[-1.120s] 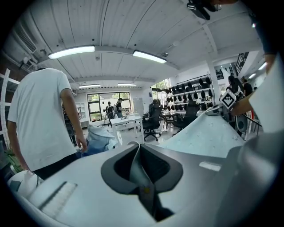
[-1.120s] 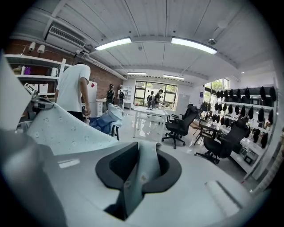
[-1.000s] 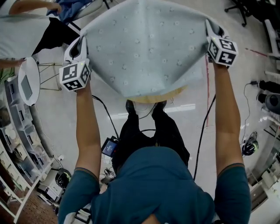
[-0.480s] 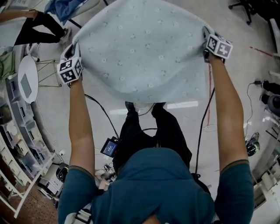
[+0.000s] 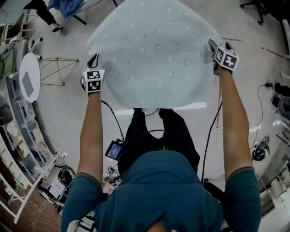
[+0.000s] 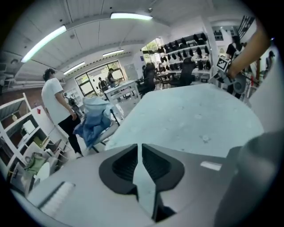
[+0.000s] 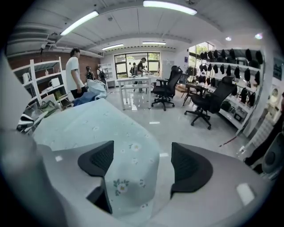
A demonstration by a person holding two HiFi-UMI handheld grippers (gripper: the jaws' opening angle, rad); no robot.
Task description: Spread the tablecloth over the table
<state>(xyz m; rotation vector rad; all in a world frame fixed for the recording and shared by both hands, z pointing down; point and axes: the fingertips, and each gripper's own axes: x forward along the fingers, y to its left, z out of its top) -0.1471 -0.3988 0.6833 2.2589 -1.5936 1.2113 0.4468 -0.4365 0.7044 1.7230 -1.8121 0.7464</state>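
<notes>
Head view looks steeply down; both gripper views look across the shared tablecloth (image 5: 154,50).

Right gripper view: glossy pale floor (image 7: 177,119) at centre; black office chairs (image 7: 165,91) at 1 o'clock; white shelf rack (image 7: 41,82) at 9 o'clock; windows (image 7: 128,62) on far wall and ceiling light strips (image 7: 170,7) at 12 o'clock. Head view: round white stand (image 5: 29,77) at 9 o'clock.

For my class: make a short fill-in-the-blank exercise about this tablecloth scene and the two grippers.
1. The left gripper is ___ on an edge of the tablecloth.
2. The right gripper has its jaws ___, with a cloth corner lying unpinched between them.
3. The pale cloth is printed with small ___.

Missing words: shut; open; flowers.

Teacher's note: the right gripper's jaws have just been opening.
</notes>
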